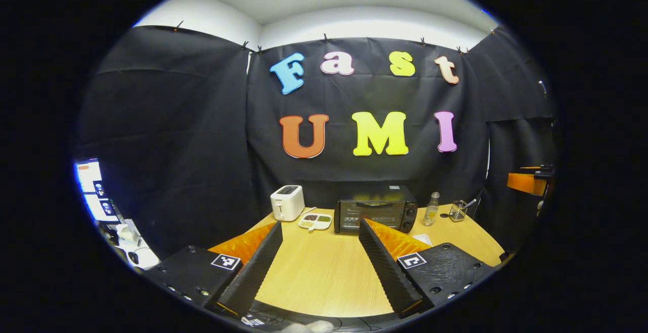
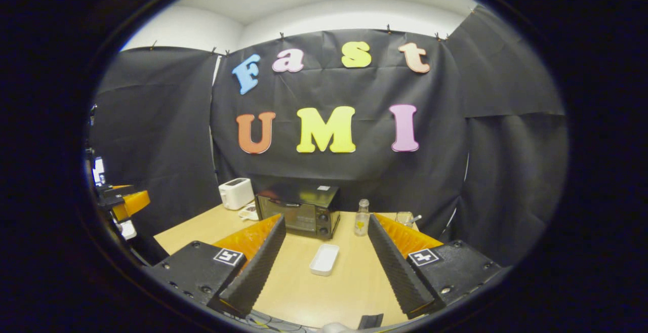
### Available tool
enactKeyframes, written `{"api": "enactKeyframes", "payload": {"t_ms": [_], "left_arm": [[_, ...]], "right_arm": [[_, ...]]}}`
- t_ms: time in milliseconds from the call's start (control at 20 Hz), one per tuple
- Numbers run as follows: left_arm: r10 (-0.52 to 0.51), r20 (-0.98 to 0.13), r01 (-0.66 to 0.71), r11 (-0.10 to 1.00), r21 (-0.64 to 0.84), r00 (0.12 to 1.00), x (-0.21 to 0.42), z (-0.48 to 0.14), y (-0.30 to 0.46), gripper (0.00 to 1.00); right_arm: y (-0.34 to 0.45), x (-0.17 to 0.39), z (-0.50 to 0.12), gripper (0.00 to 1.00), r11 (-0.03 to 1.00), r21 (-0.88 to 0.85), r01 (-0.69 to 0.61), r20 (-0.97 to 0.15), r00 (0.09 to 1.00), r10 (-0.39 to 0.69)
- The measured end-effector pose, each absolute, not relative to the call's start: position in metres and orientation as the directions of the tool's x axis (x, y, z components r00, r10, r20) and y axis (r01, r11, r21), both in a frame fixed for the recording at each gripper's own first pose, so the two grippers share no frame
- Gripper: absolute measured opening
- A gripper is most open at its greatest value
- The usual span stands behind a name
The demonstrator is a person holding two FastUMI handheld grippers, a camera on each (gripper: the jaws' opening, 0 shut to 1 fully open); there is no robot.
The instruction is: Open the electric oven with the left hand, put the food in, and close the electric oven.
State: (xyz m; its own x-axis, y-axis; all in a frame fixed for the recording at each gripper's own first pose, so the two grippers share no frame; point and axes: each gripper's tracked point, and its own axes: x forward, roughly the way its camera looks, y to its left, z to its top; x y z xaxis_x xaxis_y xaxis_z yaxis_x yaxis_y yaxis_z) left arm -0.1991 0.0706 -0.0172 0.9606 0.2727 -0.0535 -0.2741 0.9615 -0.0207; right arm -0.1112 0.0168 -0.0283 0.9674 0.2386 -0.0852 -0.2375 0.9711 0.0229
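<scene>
The black electric oven [image 1: 374, 214] stands at the back of the wooden table [image 1: 319, 277] with its door closed and its handle along the top of the door. A white divided plate of food [image 1: 315, 221] lies just left of it. My left gripper [image 1: 320, 232] hovers open over the table's near side, well short of the oven, with nothing between its fingers. In the right gripper view the oven [image 2: 299, 209] sits left of centre, and a white rectangular dish [image 2: 324, 259] lies in front of it. My right gripper [image 2: 326, 224] is open above that dish, holding nothing.
A white toaster [image 1: 287, 202] stands left of the food plate. A small clear bottle [image 1: 431, 209] and a glass cup with utensils [image 1: 458, 210] stand right of the oven. A lit monitor [image 1: 91, 189] is off the table at far left.
</scene>
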Motion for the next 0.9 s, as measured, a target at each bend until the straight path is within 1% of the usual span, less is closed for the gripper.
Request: {"api": "enactKeyframes", "payload": {"t_ms": [150, 300, 400, 550, 700, 900], "left_arm": [[0.256, -0.038, -0.257, 0.965, -0.05, 0.966, -0.21, -0.009, 0.071, 0.96], [0.214, -0.026, -0.216, 0.973, -0.081, 0.976, -0.212, -0.002, 0.068, 0.97], [0.192, -0.016, -0.193, 0.978, -0.074, 0.981, -0.212, 0.0, 0.069, 0.96], [0.153, 0.0, -0.153, 0.986, -0.066, 0.988, -0.209, 0.005, 0.066, 0.96], [0.1, -0.005, -0.1, 0.993, -0.056, 0.995, -0.207, 0.004, 0.061, 0.97], [0.056, 0.001, -0.056, 0.997, -0.048, 0.998, -0.203, 0.004, 0.063, 0.97]], "right_arm": [[0.02, -0.125, -0.032, 1.0, 0.977, 0.006, -0.215, -0.08, 0.973, 0.215], [0.025, -0.14, -0.031, 1.0, 0.982, -0.006, -0.189, -0.084, 0.979, 0.188], [0.022, -0.146, -0.03, 1.0, 0.988, -0.012, -0.156, -0.09, 0.984, 0.154], [0.023, -0.16, -0.023, 1.0, 0.994, -0.004, -0.111, -0.07, 0.991, 0.11], [0.025, -0.172, -0.02, 1.0, 0.998, -0.003, -0.068, -0.056, 0.996, 0.068], [0.026, -0.183, -0.017, 1.0, 1.0, 0.016, -0.019, -0.04, 0.999, 0.02]]}}
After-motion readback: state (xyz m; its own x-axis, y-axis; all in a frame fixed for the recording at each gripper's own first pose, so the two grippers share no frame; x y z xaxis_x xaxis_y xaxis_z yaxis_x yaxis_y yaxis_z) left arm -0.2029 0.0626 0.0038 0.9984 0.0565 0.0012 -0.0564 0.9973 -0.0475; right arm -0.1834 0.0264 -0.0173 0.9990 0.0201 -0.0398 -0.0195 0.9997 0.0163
